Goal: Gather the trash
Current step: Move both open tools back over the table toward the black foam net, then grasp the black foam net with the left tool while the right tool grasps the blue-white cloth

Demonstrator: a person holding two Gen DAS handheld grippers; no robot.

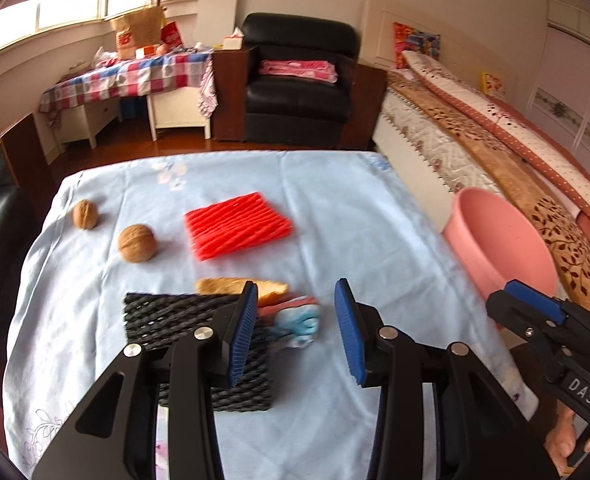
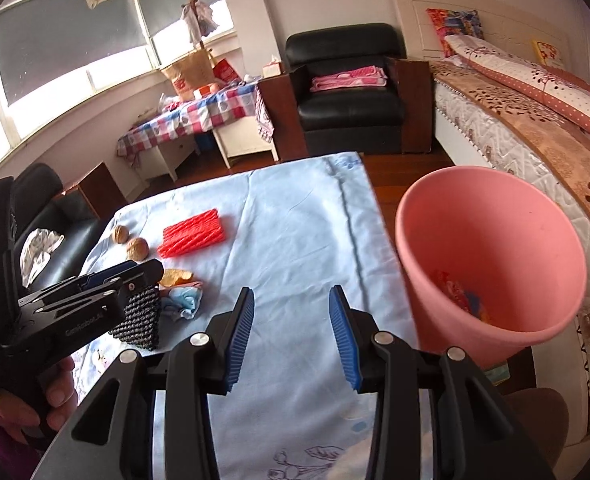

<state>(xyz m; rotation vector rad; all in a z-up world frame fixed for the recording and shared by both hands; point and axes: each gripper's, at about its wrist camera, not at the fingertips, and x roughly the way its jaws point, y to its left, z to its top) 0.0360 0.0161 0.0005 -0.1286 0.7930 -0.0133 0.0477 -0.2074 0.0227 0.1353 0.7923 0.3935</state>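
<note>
Blue-padded left gripper point(image 1: 295, 332) and right gripper point(image 2: 291, 332) are both spread, empty — trash wrapper point(image 1: 295, 318) lies on the tablecloth point(image 1: 335, 208), bin point(image 2: 491, 264) beside the table. Closing carelessly could snag the black mesh point(image 1: 167, 316) too.

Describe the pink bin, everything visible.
The pink bin is a round, tapered bucket, smooth plastic by the look, with no lid or handle visible. It stands past the right edge of the blue-clothed table, between it and the bed, mouth open. Colourful wrappers lie at its bottom. Neither gripper touches it.
</note>
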